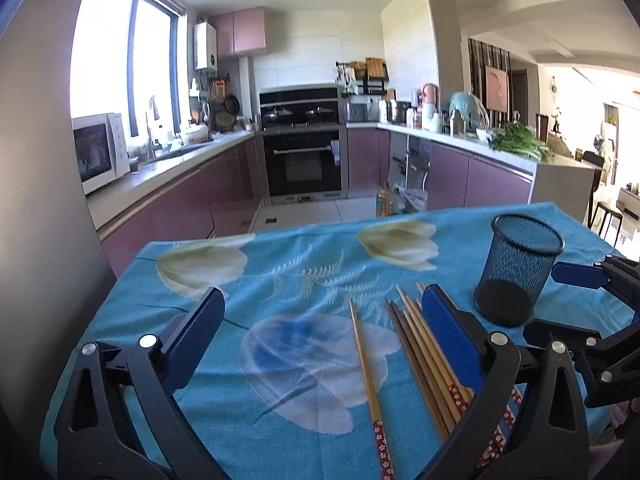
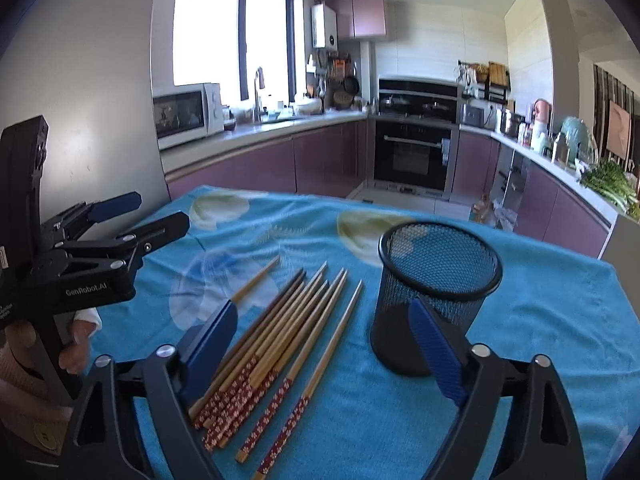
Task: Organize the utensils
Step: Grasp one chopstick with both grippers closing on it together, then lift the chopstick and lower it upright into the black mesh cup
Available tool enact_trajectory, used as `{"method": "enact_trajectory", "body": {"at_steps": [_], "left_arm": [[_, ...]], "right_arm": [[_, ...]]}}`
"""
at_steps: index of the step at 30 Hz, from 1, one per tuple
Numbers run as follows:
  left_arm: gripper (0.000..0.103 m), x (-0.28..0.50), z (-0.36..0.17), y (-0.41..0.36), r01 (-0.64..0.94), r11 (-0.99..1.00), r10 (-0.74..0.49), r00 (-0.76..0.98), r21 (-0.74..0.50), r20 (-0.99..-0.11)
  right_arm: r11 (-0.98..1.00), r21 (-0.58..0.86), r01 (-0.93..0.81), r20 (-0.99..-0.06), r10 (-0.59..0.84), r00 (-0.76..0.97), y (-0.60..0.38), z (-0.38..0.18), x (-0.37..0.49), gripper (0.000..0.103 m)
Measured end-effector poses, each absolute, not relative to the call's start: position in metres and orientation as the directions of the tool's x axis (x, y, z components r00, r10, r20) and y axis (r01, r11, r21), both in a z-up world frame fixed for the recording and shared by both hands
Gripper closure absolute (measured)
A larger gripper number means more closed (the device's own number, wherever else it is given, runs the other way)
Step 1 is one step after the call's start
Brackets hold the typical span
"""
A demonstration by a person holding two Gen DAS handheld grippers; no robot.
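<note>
Several wooden chopsticks (image 2: 280, 332) with red flowered ends lie in a loose bundle on the blue flowered cloth (image 2: 540, 312); they also show in the left wrist view (image 1: 424, 356). One chopstick (image 1: 366, 364) lies apart to their left. A black mesh cup (image 2: 436, 280) stands upright and empty to their right, also in the left wrist view (image 1: 520, 268). My left gripper (image 1: 320, 316) is open and empty above the cloth, left of the bundle. My right gripper (image 2: 324, 316) is open and empty, above the bundle and the cup's base.
The table's far edge (image 1: 320, 228) drops to the kitchen floor. Purple cabinets, an oven (image 1: 304, 160) and a microwave (image 1: 100, 152) stand beyond. My left gripper also shows at the left of the right wrist view (image 2: 136, 216).
</note>
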State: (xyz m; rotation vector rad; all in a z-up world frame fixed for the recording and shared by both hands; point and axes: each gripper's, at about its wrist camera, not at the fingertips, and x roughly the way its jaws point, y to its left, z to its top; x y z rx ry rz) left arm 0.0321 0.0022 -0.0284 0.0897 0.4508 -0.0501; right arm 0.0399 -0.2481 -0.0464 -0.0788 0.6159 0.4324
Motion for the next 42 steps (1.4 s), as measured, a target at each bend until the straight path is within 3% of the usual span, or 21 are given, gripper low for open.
{"method": "enact_trajectory", "body": {"at_steps": [1,4,10,20,21,24,28,42], "left_arm": [[0.007,0.037,-0.034,0.003,0.083,0.994,-0.039,0.883,0.074,-0.467],[0.017,0.052,-0.051,0.004,0.117,0.991,-0.063,0.832,0.064,-0.551],[0.031,0.077,-0.082,-0.003,0.185,0.980,-0.095,0.741,0.066,-0.665],[0.061,0.106,-0.110,-0.019,0.269,0.963,-0.151,0.613,0.025,-0.776],[0.061,0.107,-0.110,-0.021,0.269,0.963,-0.151,0.615,0.026,-0.774],[0.077,0.112,-0.110,-0.025,0.272,0.962,-0.167,0.602,0.004,-0.780],[0.094,0.117,-0.110,-0.027,0.263,0.964,-0.186,0.594,-0.029,-0.783],[0.095,0.092,-0.071,-0.012,0.290,0.949,-0.288,0.629,-0.126,-0.722]], "right_arm": [[0.910,0.070,-0.409,-0.607,0.364,0.707,-0.248,-0.053,0.045,0.041],[0.911,0.113,-0.397,-0.670,0.365,0.646,-0.249,-0.069,0.060,0.056],[0.914,0.112,-0.390,-0.731,0.342,0.590,-0.238,-0.086,0.077,0.073],[0.927,0.093,-0.363,-0.766,0.299,0.569,-0.230,-0.092,0.092,0.078],[0.929,0.099,-0.356,-0.766,0.299,0.569,-0.231,-0.092,0.094,0.081],[0.928,0.129,-0.350,-0.765,0.318,0.560,-0.232,-0.093,0.099,0.092],[0.924,0.170,-0.341,-0.760,0.344,0.552,-0.238,-0.093,0.100,0.097],[0.867,0.259,-0.425,-0.637,0.484,0.600,-0.258,-0.047,0.072,0.097]]}}
